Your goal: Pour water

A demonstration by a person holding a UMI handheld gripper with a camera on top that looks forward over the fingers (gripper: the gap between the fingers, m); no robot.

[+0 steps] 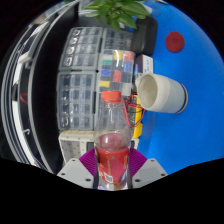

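Hand-held gripper [112, 166] clamped on one red-liquid bottle [112, 140], one white cup [160, 93] beyond, tipped sideways

Bright, even light fills the scene, with soft glare on the clear plastic bottle of red liquid [112, 150] and the white cup [160, 94]. Fisheye distortion bends the clear plastic drawer cabinet [85, 85] near the rim.
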